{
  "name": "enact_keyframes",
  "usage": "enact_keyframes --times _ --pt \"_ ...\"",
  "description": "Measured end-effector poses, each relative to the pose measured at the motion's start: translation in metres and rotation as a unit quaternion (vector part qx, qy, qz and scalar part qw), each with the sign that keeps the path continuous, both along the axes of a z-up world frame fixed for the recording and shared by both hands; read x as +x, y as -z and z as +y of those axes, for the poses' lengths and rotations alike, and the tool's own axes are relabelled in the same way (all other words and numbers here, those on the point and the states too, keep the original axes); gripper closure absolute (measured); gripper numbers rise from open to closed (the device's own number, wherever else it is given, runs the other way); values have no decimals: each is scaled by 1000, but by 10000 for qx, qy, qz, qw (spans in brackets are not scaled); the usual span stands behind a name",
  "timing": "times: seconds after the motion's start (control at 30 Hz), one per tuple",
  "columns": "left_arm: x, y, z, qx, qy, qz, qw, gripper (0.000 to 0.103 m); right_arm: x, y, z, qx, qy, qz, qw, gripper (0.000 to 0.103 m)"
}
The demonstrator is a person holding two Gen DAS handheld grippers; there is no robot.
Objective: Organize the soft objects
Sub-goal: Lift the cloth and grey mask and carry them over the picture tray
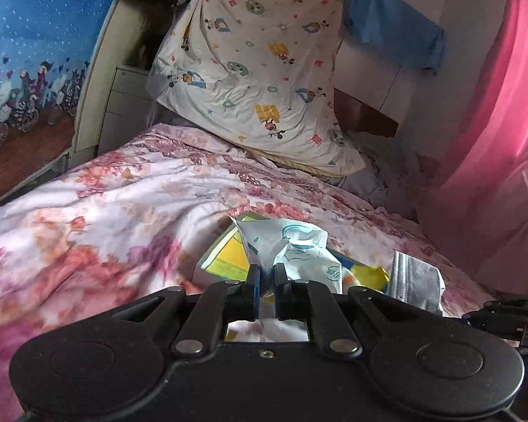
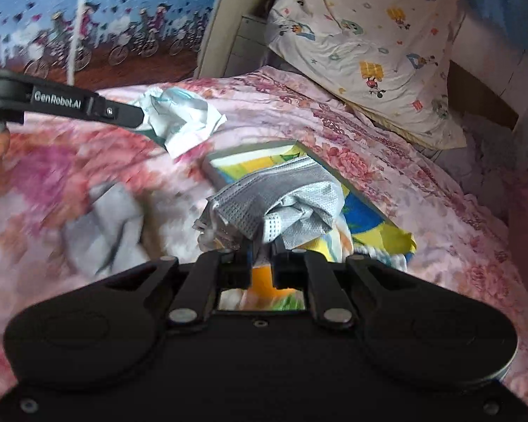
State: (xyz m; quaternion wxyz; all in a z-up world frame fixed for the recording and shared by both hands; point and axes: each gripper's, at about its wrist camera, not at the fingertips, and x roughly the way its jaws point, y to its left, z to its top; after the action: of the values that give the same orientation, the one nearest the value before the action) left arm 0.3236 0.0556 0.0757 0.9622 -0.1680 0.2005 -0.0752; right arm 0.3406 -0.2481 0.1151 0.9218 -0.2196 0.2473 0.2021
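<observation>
Pinching crumpled fabric, the left gripper (image 1: 267,274) clamps a printed white cloth (image 1: 295,249); the right gripper (image 2: 262,246) grips a grey mesh cloth (image 2: 278,193), above the colourful board (image 2: 366,211), apparently light, limp; bunched folds suit holding.

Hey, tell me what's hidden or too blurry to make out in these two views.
- Right wrist view: grey cloth at left, smeared by motion blur.
- Left wrist view: colourful book, mostly covered by the white wrapper.
- Right wrist view: the book's middle, hidden under the grey mask.
- Left wrist view: right gripper, cut off by the edge.
</observation>
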Motion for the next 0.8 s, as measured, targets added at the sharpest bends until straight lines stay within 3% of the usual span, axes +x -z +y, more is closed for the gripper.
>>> enact_keyframes --times 0.4,0.47,0.6,0.8 --pt "133 49 -15 -468 -103 524 9975 96 163 42 13 227 391 350 9984 99" --pt "145 58 -19 -496 -89 635 9967 96 180 45 16 399 696 199 9966 99" --pt "166 71 -23 -525 -82 883 9947 96 216 56 13 469 840 388 9946 98" --pt "179 81 -24 -603 -59 1140 9916 96 240 71 11 642 979 595 9913 97"
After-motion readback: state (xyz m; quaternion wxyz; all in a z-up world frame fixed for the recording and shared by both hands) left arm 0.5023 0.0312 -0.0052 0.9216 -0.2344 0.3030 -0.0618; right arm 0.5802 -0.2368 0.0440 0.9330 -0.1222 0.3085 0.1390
